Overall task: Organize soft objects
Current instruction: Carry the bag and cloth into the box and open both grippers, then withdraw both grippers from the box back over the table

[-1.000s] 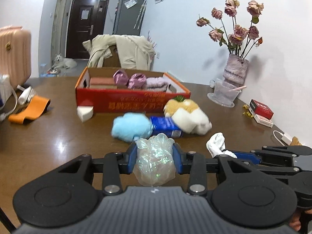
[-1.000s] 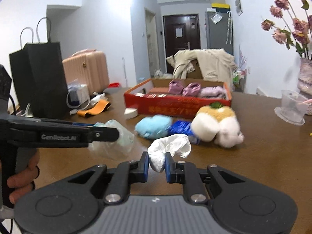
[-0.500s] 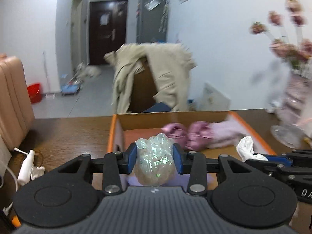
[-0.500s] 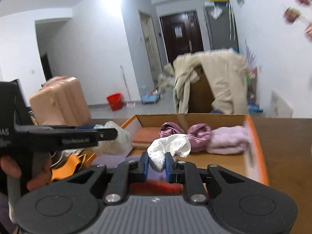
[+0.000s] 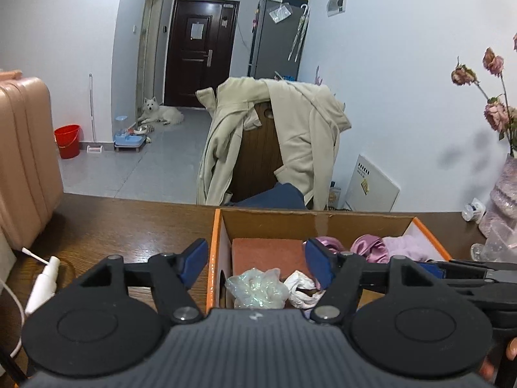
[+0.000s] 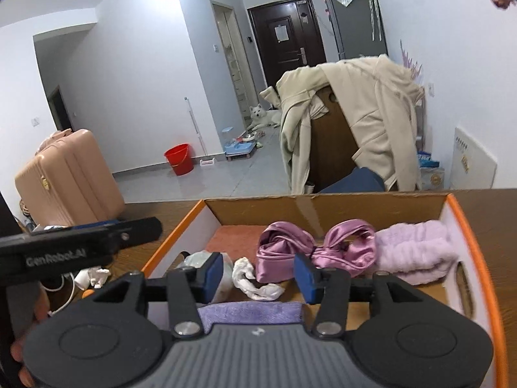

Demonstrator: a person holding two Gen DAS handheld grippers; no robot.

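Observation:
Both grippers hover over the orange-rimmed cardboard box point(image 5: 214, 252) point(image 6: 465, 226). My left gripper point(image 5: 257, 258) has its jaws opening, and the crumpled iridescent plastic bag point(image 5: 257, 287) lies free below them in the box. My right gripper point(image 6: 258, 278) is opening too; the white cloth point(image 6: 255, 279) lies loose on the box floor between its pads, touching neither. In the left wrist view the white cloth point(image 5: 300, 286) rests beside the bag. Two purple satin scrunchies point(image 6: 290, 252), a fluffy lilac headband point(image 6: 416, 252) and a reddish pad point(image 5: 268, 250) also lie in the box.
The box stands on a brown wooden table point(image 5: 129, 223). A chair draped with a beige jacket point(image 5: 281, 135) stands behind it. A pink suitcase point(image 6: 68, 177) sits at the left, a vase of dried roses point(image 5: 504, 174) at the right. A white cable and small bottle point(image 5: 42, 284) lie left of the box.
Both grippers travelled forward from the near table to above the box, then opened. The plastic bag and the white cloth dropped out of them into the box.

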